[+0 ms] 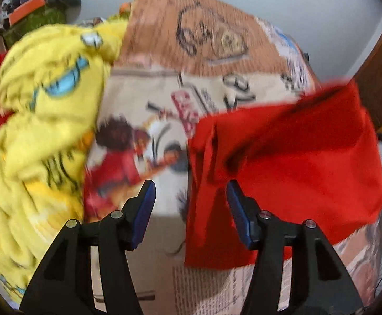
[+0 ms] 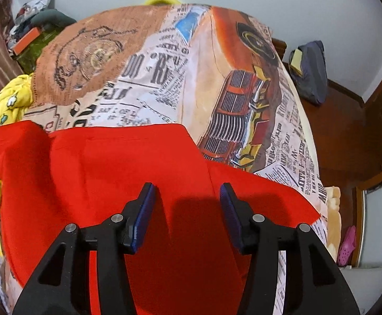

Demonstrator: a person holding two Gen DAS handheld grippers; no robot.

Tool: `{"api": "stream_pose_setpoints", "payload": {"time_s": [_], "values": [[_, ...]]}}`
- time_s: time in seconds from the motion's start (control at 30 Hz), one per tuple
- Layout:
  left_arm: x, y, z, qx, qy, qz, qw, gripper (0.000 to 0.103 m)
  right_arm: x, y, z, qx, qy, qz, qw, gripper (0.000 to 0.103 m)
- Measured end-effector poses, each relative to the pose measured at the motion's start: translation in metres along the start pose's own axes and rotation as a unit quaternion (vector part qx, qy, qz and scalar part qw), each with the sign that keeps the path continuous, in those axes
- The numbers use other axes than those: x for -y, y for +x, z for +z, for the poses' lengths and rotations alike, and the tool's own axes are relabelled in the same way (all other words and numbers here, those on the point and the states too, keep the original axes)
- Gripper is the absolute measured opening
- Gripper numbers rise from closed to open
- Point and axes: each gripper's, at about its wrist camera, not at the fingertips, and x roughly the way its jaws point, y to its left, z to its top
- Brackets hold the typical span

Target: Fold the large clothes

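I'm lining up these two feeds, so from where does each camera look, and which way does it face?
Left wrist: on the left gripper, facing along its open fingers at the red garment, yellow garment and printed bedsheet.
Right wrist: on the right gripper, fingers open, low over the red garment.
Shared: red garment, yellow garment, bedsheet.

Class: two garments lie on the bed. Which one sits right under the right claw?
The red garment, spread beneath the open right claw; the yellow garment is bunched off to the left.
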Motion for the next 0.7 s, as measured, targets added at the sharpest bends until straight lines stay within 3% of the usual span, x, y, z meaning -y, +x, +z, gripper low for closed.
{"api": "stream_pose_setpoints", "payload": {"time_s": [0.2, 0.3, 0.47, 0.57, 0.63, 0.7], "values": [[0.012, 0.028, -0.008, -0.022, 0.028, 0.01, 0.9993, 0.055, -0.004, 0.016, 0.014, -0.007, -0.002, 0.008, 1.0, 0.049], [0.012, 0.035, 0.007, -0.003, 0.017, 0.009, 0.9998, 0.055, -0.003, 0.027, 0.024, -0.008, 0.015, 0.016, 1.0, 0.05], [0.01, 0.048, 0.04, 0.033, -0.02, -0.027, 0.9989, 0.055, 0.003, 0.046, 0.032, -0.022, 0.053, 0.046, 0.997, 0.05], [0.019, 0.056, 0.058, 0.051, -0.018, -0.04, 0.9978, 0.055, 0.007, 0.052, 0.034, -0.018, 0.073, 0.066, 0.995, 0.05], [0.027, 0.06, 0.068, 0.063, -0.011, -0.045, 0.997, 0.055, 0.004, 0.051, 0.033, -0.013, 0.071, 0.087, 0.994, 0.03], [0.037, 0.064, 0.077, 0.066, 0.004, -0.042, 0.9969, 0.048, -0.003, 0.047, 0.032, -0.003, 0.052, 0.068, 0.996, 0.023]]}}
